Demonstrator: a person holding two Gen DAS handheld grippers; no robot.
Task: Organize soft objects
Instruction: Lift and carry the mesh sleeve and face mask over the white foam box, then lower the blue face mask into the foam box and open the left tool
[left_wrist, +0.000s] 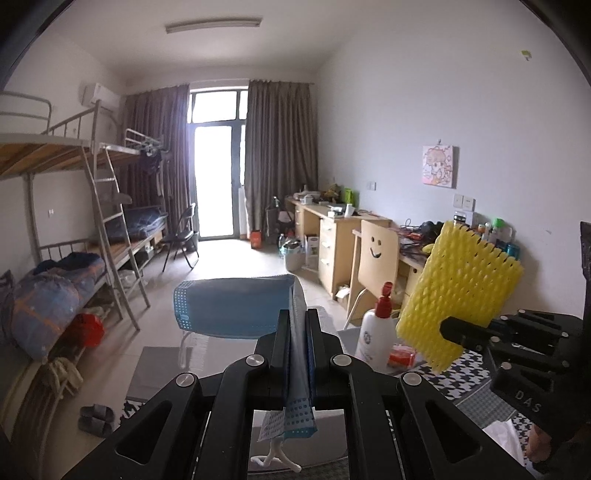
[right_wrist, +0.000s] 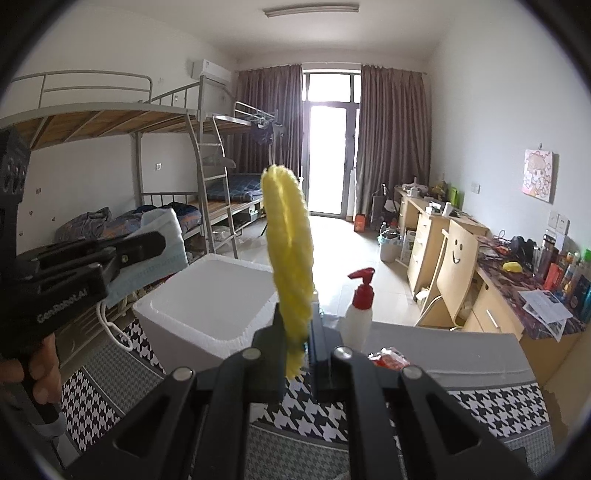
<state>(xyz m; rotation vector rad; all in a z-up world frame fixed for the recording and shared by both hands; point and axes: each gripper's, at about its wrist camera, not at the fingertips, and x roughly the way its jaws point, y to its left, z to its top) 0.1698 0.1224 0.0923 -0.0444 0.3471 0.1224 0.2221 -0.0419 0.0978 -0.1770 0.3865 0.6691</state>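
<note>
1. Holding both soft things up in the air right now: the blue face mask (left_wrist: 236, 306) is pinched edge-on in the left gripper (left_wrist: 297, 332), jaws closed on it, with its ear loop (left_wrist: 275, 458) dangling below.
2. The yellow foam net (right_wrist: 288, 236) stands upright in the right gripper (right_wrist: 297, 332), clamped at its lower end. Gripping low probably keeps the floppy sleeve from folding over.
3. Both are lifted above the white foam box (right_wrist: 207, 295), which sits open at the near left of the houndstooth cloth (right_wrist: 491, 406). My guess is that's the drop spot, so the mask hangs just left of it, ready to go in.
4. A pump bottle (right_wrist: 360, 314) and a red packet (right_wrist: 389, 356) sit just right of the box, close enough to get bumped on the way down.
</note>
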